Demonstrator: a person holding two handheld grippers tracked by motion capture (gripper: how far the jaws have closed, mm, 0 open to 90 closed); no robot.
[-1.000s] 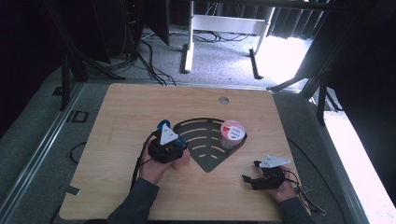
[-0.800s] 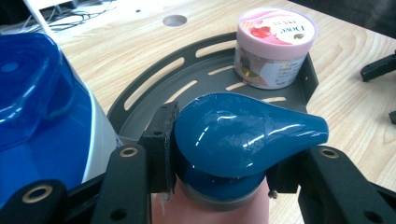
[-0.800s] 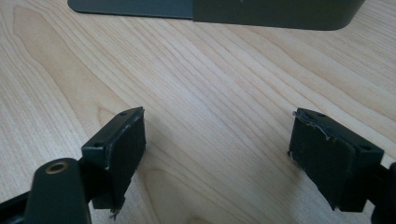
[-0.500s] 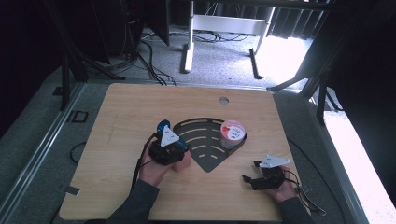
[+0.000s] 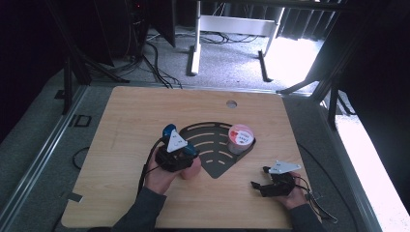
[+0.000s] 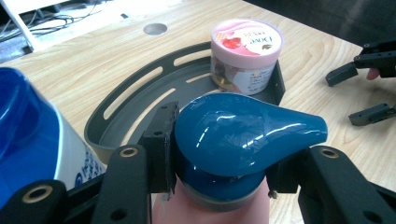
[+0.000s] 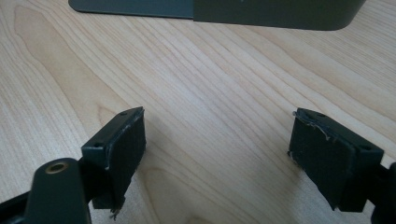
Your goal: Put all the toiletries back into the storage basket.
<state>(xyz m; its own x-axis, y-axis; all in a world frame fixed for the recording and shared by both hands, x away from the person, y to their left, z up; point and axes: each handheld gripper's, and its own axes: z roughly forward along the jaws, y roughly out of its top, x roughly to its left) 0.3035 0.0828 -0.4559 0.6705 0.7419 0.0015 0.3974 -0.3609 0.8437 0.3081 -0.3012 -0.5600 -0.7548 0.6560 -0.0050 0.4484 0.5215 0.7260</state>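
Observation:
A pink bottle [image 5: 190, 170] with a glossy teal pump cap [image 6: 243, 133] stands upright at the near edge of the grey slotted tray [image 5: 212, 137]. My left gripper [image 6: 219, 161] is shut on it, its pads pressed against the neck just under the cap. A pink-lidded jar [image 6: 245, 53] sits in the tray's far right corner. Lying low on the wood at the front right, my right gripper [image 5: 261, 186] is open with nothing between its pads [image 7: 123, 151]. The tray's dark rim [image 7: 275, 11] lies ahead of it.
A white container with a blue top [image 6: 32, 135] stands close on the left gripper's left side. The wooden table [image 5: 135, 121] has a round hole [image 5: 231, 103] near its far edge. Cables trail from both grippers toward the front edge.

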